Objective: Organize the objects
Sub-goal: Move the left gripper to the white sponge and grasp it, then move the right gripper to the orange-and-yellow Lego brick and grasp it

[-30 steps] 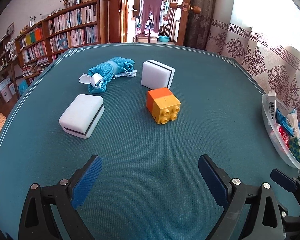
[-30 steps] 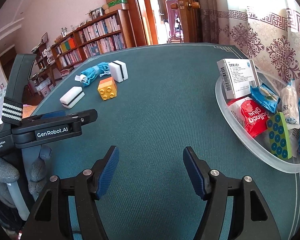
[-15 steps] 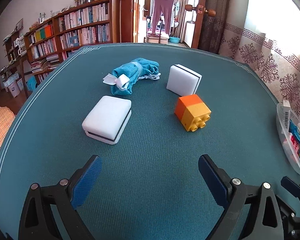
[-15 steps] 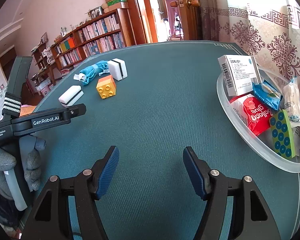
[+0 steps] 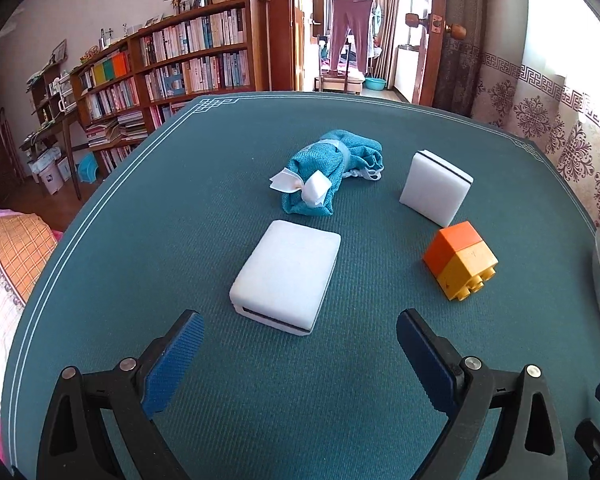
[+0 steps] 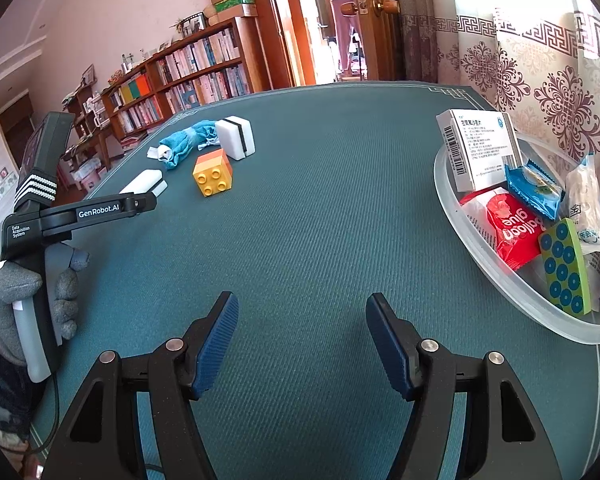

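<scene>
While both grippers' jaws gape empty, we centre the left gripper (image 5: 298,354) over the flat white foam sponge (image 5: 288,276) — squarely, closing gently — on the teal tabletop (image 5: 260,400).

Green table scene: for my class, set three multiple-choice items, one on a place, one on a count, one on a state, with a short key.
1. Where does the medicine box sit?
A. In the clear tray
B. On the blue cloth
C. On the toy brick

2. How many white sponges lie on the table?
A. One
B. Two
C. Four

3. How is the left gripper?
A. Shut on the cloth
B. Shut on a sponge
C. Open, holding nothing

Key: 1 A, it leans inside the tray; 2 B, a flat sponge and an upright sponge; 3 C, both fingers stand apart over bare table.
</scene>
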Demonstrator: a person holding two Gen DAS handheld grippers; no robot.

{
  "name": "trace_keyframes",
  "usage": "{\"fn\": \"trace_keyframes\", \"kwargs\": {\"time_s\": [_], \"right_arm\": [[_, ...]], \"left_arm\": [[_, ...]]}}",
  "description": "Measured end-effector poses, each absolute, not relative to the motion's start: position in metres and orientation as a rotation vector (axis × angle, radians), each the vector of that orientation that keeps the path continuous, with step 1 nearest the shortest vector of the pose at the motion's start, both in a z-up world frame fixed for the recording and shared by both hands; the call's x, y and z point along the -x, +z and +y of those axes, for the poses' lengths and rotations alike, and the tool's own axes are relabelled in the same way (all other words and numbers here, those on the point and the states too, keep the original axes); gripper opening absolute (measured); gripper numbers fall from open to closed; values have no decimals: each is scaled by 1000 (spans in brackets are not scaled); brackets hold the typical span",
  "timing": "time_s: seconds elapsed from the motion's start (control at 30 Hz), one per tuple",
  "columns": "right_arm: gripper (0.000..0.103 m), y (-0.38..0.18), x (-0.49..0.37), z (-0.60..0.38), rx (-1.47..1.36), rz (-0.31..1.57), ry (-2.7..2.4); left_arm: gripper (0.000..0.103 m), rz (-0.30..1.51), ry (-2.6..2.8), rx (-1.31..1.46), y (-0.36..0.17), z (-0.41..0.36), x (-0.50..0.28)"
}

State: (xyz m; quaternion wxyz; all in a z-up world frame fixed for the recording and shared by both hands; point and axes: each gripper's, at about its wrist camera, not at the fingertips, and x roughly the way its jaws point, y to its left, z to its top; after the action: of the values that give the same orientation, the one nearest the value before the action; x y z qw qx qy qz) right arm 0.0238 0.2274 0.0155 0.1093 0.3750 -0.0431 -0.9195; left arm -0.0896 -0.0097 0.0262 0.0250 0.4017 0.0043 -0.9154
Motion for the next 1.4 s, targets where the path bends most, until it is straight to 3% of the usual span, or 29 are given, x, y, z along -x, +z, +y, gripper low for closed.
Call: {"fn": "trace_keyframes", "kwargs": {"time_s": [0.5, 0.93, 1.4], "right_arm": [[68, 15, -24, 227, -1117, -126, -2703], [68, 22, -9, 208, -1139, -93, -2654], [68, 27, 47, 152, -1102, -28, -2644]], "left_arm": [[99, -3, -2796, -1310, 16, -24, 123], [54, -9, -2892, -1315, 19, -23, 120], [52, 70, -2923, -1175, 38, -38, 107]]}}
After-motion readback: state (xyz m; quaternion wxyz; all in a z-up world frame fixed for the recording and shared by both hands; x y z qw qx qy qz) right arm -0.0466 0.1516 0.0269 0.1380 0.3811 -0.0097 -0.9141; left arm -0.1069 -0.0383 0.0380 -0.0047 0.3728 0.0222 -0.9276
